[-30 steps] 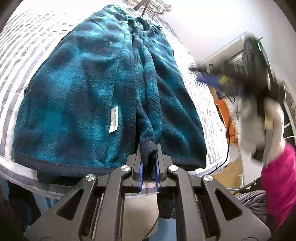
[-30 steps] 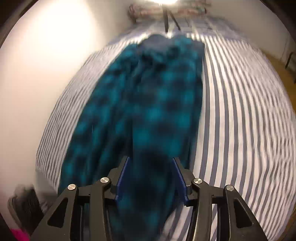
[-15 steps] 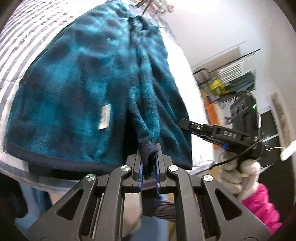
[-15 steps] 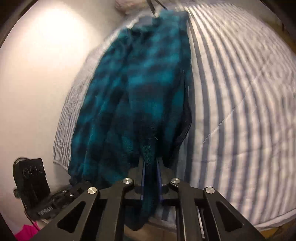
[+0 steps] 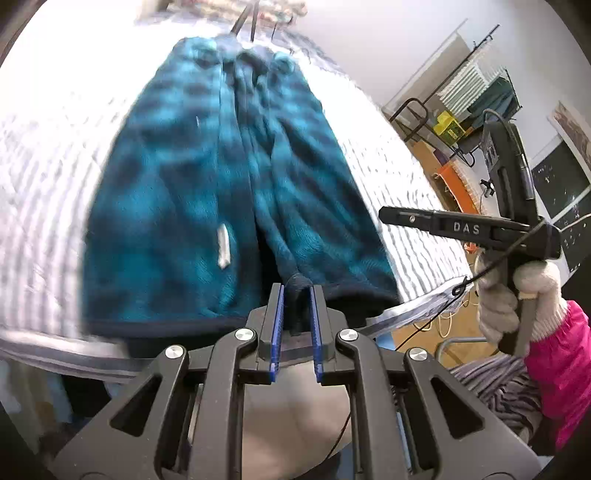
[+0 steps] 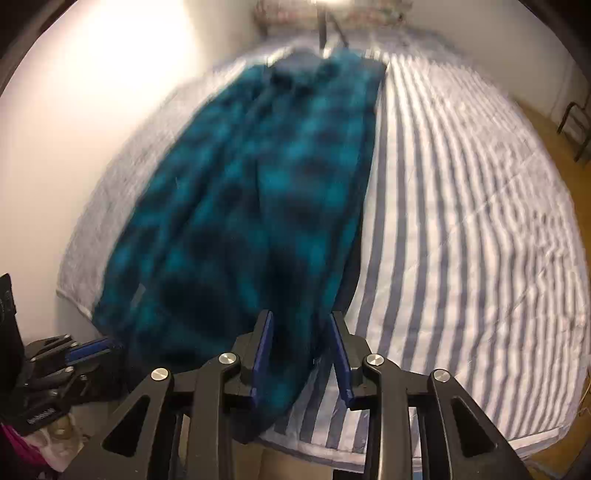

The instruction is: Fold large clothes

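A teal and dark plaid fleece garment (image 5: pixel 192 206) lies lengthwise on the striped bed cover (image 5: pixel 48 206), with a white label on it. My left gripper (image 5: pixel 296 295) is at the near hem, shut on a dark fold of it. In the right wrist view the same garment (image 6: pixel 258 192) runs away from my right gripper (image 6: pixel 302 325). Its jaws are opening, and the garment's near right edge hangs loosely between the blue pads (image 6: pixel 264 343). From the left wrist view the right gripper (image 5: pixel 386 216) is side-on at the bed's right edge, in a gloved hand (image 5: pixel 517 295).
A white wall (image 6: pixel 92 110) runs along the bed's left side. Shelves and an orange bin (image 5: pixel 452 181) stand past the bed's right side, over wood floor (image 6: pixel 554 122). Two dark poles (image 6: pixel 325 26) rise at the far end. The left gripper (image 6: pixel 103 345) shows at lower left.
The right gripper's jaws, pinched on the garment edge half a second ago, now stand apart around it. The left gripper has risen with the hem, and the garment looks stretched longer.
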Tool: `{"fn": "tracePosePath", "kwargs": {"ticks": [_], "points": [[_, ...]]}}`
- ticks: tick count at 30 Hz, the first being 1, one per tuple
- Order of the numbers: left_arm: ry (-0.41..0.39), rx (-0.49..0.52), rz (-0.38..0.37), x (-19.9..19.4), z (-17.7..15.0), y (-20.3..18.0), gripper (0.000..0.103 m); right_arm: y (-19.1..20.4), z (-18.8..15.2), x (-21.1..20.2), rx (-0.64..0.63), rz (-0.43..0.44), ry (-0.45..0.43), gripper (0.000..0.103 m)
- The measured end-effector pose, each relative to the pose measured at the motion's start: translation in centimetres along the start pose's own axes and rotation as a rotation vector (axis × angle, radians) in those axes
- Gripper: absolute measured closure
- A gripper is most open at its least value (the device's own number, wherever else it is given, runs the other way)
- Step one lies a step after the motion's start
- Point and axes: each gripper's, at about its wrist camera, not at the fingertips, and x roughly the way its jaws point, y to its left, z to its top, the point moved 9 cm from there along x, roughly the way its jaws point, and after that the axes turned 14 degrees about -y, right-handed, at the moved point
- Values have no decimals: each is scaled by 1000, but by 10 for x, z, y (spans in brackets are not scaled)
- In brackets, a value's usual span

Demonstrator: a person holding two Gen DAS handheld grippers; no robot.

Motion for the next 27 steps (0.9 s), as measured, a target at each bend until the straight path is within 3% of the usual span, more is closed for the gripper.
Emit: {"fn": "tracePosePath", "kwargs": {"ticks": [5, 7, 9, 13, 17, 23, 27], "points": [[-72, 41, -6, -40, 50, 0, 92, 3, 40, -24, 43, 21, -121, 61], [-100, 63, 16, -48, 69, 6, 82, 8, 51, -26, 45, 31, -146, 61], [-118, 57, 42, -46, 90, 16, 75, 14, 57, -28, 24, 35, -155, 61], [-103, -14, 46, -37, 121, 36, 75, 26, 77, -16, 15, 71, -157, 61], [-137, 7, 68, -23, 155, 48, 75, 28, 97, 0, 35, 92, -166, 61], [-104, -40, 56, 4, 162, 60, 75, 40, 104, 22, 131, 172, -108, 61], [-95, -60, 53, 13, 166, 57, 75, 48, 118, 24, 74, 182, -112, 61]]}}
